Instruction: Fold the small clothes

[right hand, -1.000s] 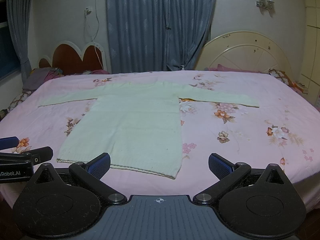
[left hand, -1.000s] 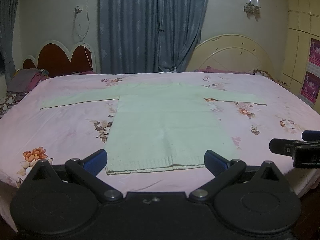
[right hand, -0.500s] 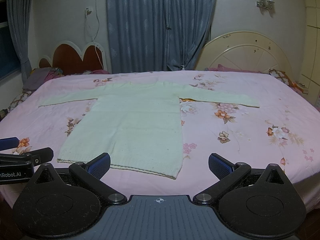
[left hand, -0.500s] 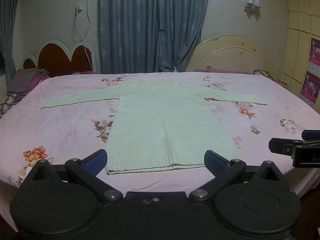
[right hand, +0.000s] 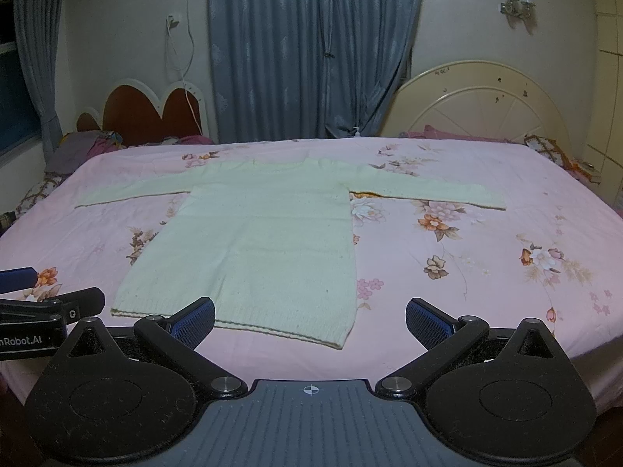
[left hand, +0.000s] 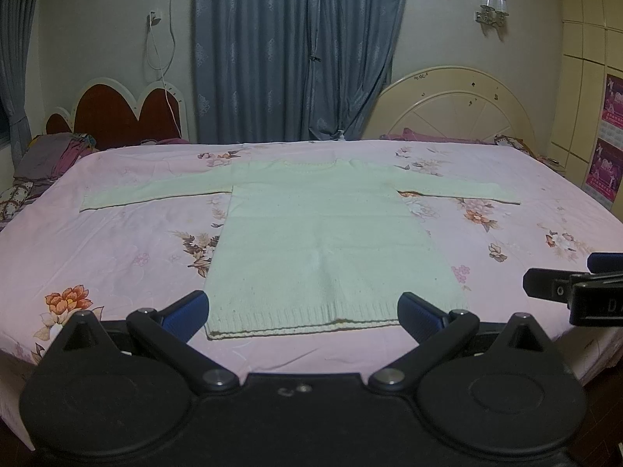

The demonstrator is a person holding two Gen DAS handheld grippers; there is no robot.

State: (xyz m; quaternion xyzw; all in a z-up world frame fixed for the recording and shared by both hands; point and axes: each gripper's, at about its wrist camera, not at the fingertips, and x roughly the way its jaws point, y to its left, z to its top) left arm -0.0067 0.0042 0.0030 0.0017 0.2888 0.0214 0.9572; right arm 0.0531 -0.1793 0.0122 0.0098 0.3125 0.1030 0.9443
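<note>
A pale cream knit sweater lies flat and face up on the pink floral bed sheet, sleeves spread out to both sides, hem toward me. It also shows in the right wrist view. My left gripper is open and empty, hovering just in front of the hem. My right gripper is open and empty, in front of the hem's right corner. Each gripper's side shows at the edge of the other's view.
The bed's near edge runs just below the hem. Two headboards stand at the back: a red one and a cream one. Pillows and bundled cloth lie at the far left. Blue curtains hang behind.
</note>
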